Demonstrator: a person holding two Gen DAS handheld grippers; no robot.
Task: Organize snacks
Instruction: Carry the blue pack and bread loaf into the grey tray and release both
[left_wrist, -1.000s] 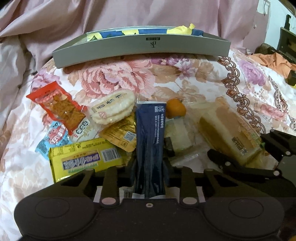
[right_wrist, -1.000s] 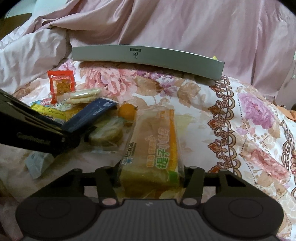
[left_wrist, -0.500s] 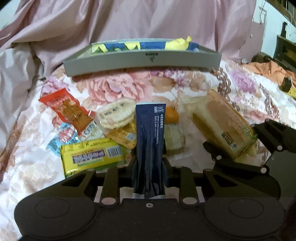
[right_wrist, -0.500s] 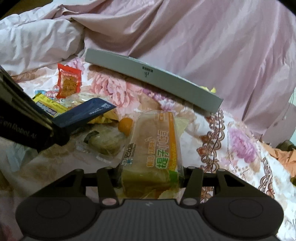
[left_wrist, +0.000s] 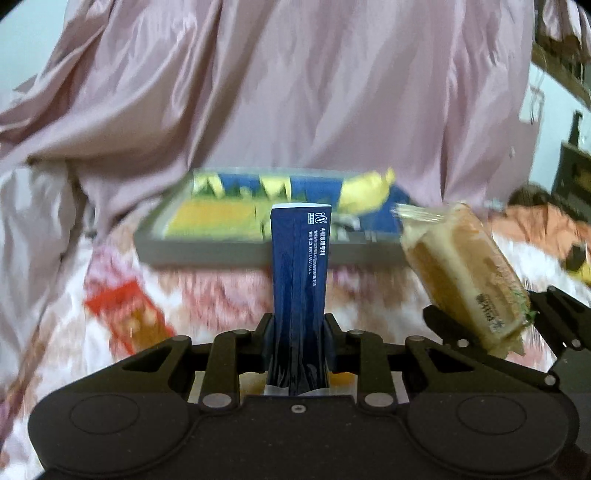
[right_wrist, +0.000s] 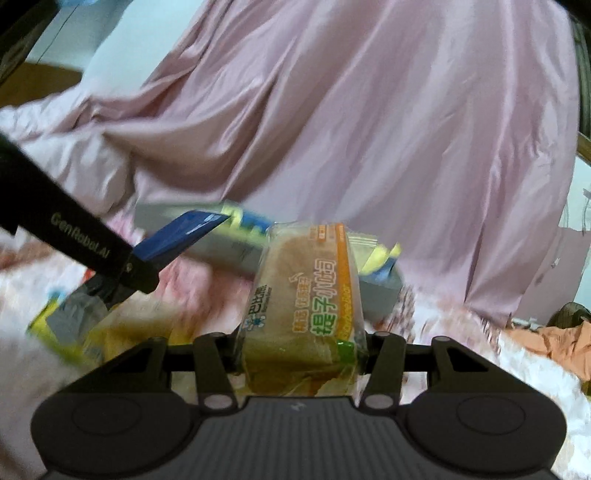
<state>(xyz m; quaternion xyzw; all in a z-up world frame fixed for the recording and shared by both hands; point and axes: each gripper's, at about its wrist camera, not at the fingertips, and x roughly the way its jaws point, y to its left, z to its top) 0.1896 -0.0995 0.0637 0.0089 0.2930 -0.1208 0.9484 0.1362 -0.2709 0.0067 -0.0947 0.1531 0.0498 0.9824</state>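
— What did your left view show that the right missed?
— Your left hand-held gripper (left_wrist: 298, 332) clenched the blue packet (left_wrist: 299, 295) before the grey tray (left_wrist: 207, 254); red packet (left_wrist: 127, 317) on the bedspread (left_wrist: 59, 332).
— And rightward?
— Your right hand-held gripper (right_wrist: 299, 350) grasped the bread pack (right_wrist: 306, 306), hiding the tray's middle.

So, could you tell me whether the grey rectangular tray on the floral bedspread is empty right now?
No, the grey rectangular tray already holds several yellow and blue snack packets, seen in the left wrist view.
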